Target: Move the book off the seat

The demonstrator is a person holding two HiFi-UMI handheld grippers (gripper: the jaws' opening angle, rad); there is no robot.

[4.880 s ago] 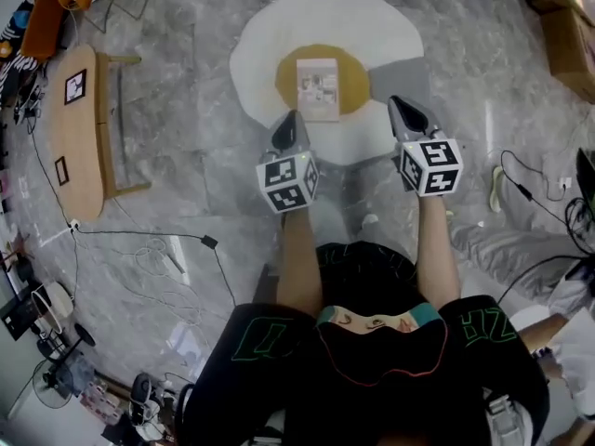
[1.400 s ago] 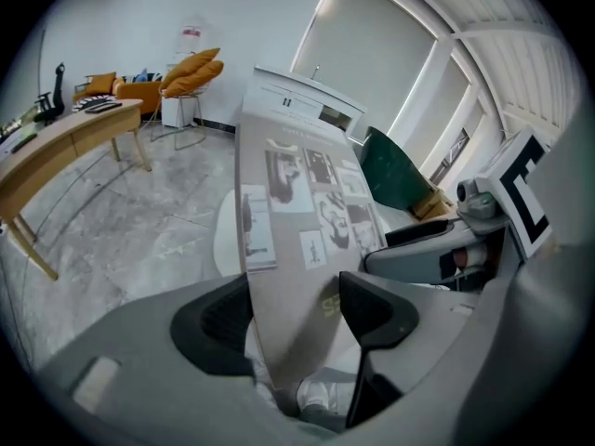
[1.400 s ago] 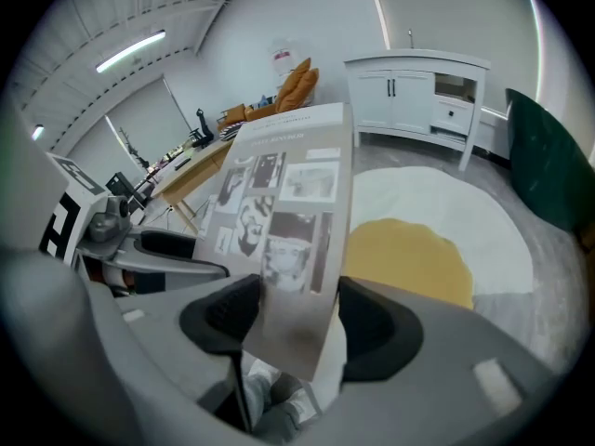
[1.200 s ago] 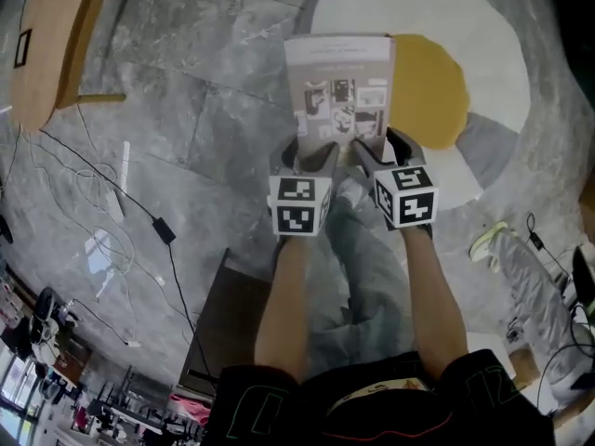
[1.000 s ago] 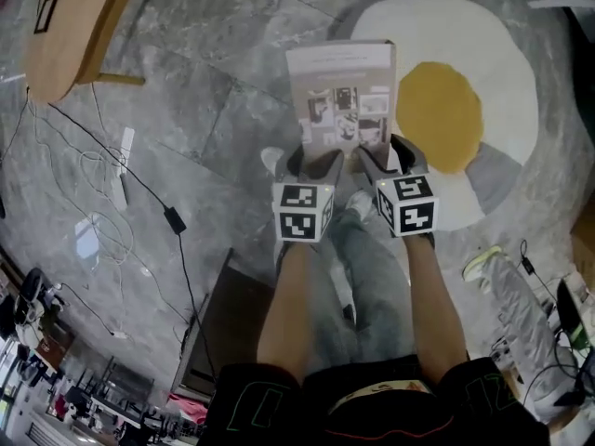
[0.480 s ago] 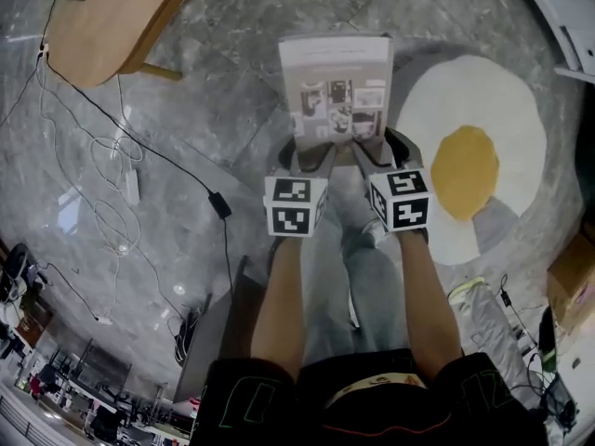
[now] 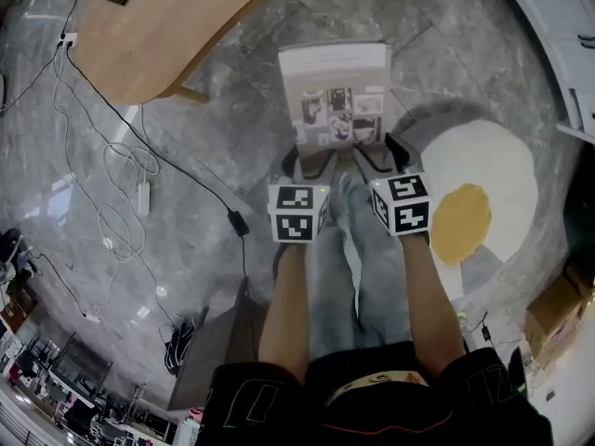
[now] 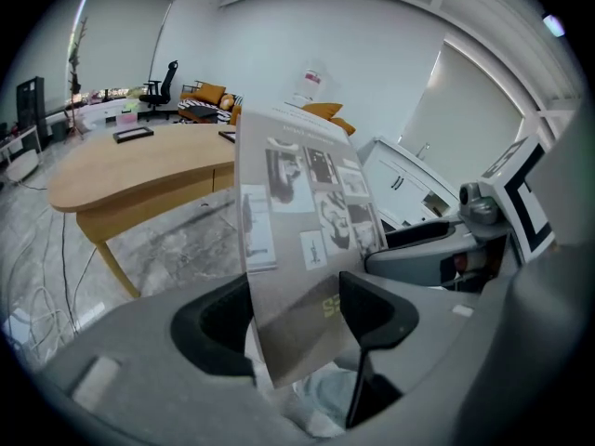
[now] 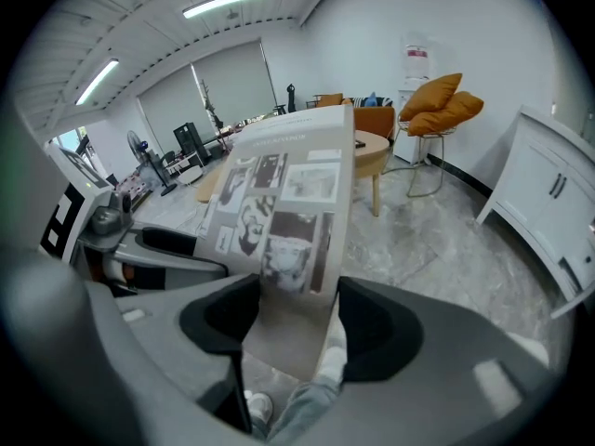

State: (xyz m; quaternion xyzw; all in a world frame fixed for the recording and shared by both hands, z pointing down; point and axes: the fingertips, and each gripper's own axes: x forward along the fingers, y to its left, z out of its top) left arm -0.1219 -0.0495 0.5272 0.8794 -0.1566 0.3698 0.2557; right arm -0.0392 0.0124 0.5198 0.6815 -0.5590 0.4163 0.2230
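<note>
The book [image 7: 335, 96] is pinched at its near edge by the left gripper [image 7: 310, 163] and the right gripper [image 7: 376, 156], seemingly so it can be carried flat.

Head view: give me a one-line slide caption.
Left gripper and right gripper clamp the book by its near edge above the grey floor, between a wooden table and an egg-shaped rug.

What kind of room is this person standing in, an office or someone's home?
Most likely an open office or studio lounge: a long wooden table, a swivel desk chair, white cabinets, and loose cables across the grey stone floor.
</note>
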